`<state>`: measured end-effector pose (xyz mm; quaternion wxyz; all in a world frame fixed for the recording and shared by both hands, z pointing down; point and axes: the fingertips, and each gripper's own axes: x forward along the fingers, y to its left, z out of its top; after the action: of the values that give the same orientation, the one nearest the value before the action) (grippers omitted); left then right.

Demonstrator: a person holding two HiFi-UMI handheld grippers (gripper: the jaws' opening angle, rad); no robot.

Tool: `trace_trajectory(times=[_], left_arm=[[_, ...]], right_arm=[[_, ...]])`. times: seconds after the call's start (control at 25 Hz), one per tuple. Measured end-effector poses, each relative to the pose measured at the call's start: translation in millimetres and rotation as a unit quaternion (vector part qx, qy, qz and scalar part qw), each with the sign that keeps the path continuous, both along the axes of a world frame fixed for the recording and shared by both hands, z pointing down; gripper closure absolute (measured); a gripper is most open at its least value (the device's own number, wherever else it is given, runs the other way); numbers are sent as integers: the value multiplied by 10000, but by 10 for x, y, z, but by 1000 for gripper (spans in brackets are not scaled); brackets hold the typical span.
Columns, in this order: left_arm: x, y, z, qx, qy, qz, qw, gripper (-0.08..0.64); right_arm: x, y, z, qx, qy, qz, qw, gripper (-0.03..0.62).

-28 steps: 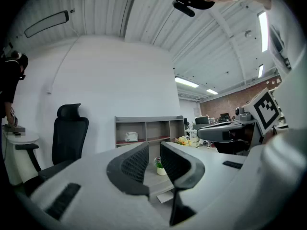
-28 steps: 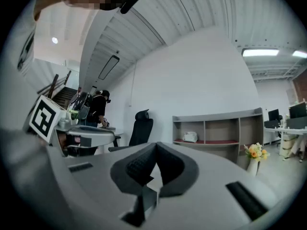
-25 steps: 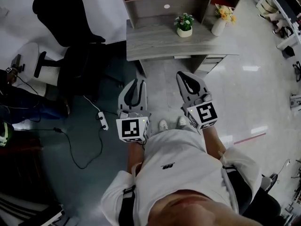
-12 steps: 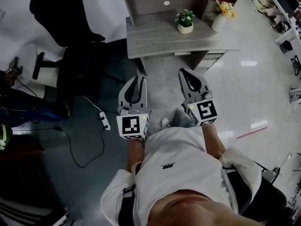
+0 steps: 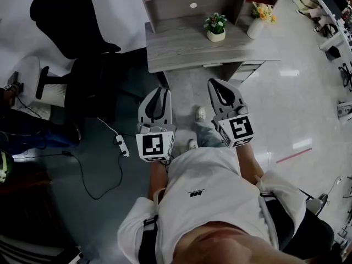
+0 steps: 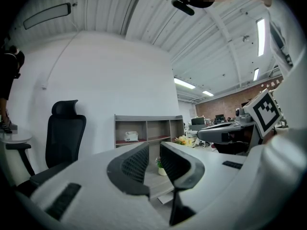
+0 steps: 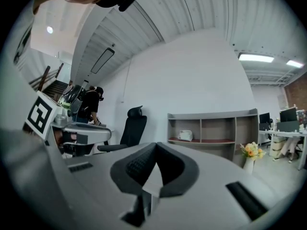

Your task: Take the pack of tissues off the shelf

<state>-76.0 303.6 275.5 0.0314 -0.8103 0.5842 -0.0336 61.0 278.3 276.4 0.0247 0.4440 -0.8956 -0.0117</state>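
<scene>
Jaws of the left gripper (image 6: 154,150) stand a little apart with only air between them; those of the right gripper (image 7: 156,145) are pressed together at the tips, pinching nothing; I see both pointing toward 12 o'clock, side by side, short of the desk (image 5: 181,48); the pack of tissues (image 7: 185,135) sits in the left compartment of the shelf (image 7: 211,115) at 12 o'clock, behind the desk and well apart from both grippers; a potted plant (image 5: 215,27) and a vase of flowers (image 5: 256,22) stand on the desk; a black office chair (image 5: 66,26) is at 10 o'clock.
</scene>
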Motion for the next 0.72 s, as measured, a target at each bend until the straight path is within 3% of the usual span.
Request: trace_trajectory(times=[0.72], left_arm=[[-6, -1012, 72, -136, -85, -116, 9998, 479]], right_arm=[[-51, -1067, 108, -124, -68, -170, 9998, 568]])
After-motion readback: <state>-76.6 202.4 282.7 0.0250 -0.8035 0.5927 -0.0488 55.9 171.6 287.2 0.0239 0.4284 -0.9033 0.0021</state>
